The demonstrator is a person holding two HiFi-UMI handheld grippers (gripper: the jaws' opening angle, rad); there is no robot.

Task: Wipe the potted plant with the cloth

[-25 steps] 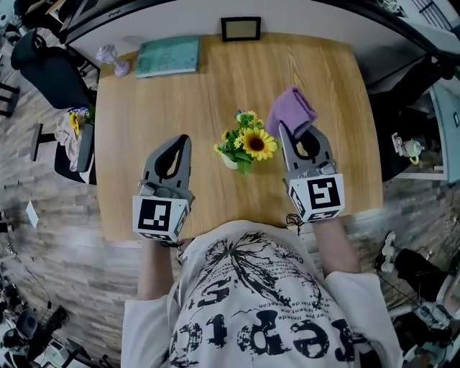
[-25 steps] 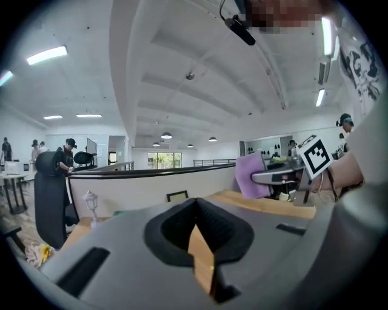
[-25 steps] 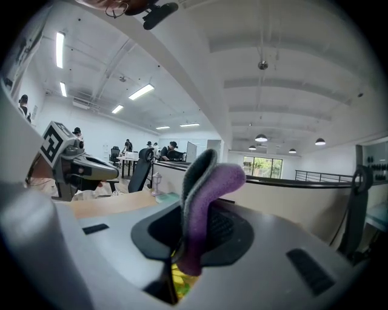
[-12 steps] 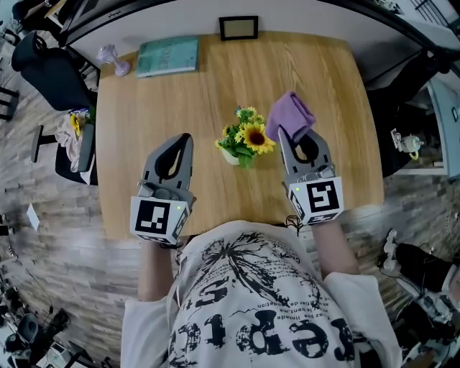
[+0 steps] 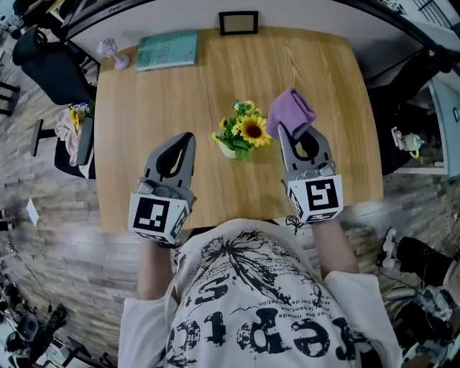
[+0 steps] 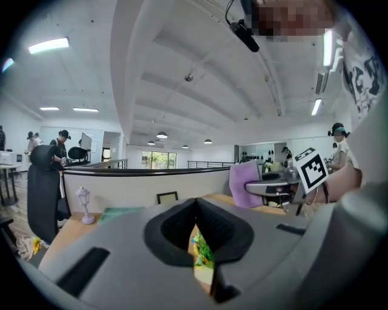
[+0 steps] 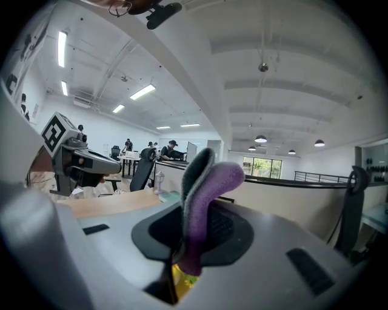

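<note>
A small potted plant (image 5: pixel 243 134) with a sunflower and green leaves stands in a white pot in the middle of the wooden table (image 5: pixel 144 115). My right gripper (image 5: pixel 284 129) is just right of it, shut on a folded purple cloth (image 5: pixel 290 111) that sticks up from the jaws; the cloth (image 7: pixel 203 203) fills the right gripper view. My left gripper (image 5: pixel 188 138) hovers left of the plant, shut with nothing in it. Through the slit under its jaws a bit of the plant (image 6: pixel 201 251) shows, and the cloth (image 6: pixel 244 181) in the other gripper.
A teal book (image 5: pixel 167 50), a small lamp figurine (image 5: pixel 111 54) and a picture frame (image 5: pixel 238 22) lie along the table's far edge. A black chair (image 5: pixel 43 65) stands off the left corner. The person's torso is at the near edge.
Both grippers have edged slightly forward over the table; the plant and cloth keep their places relative to each other. Jaws unchanged.
</note>
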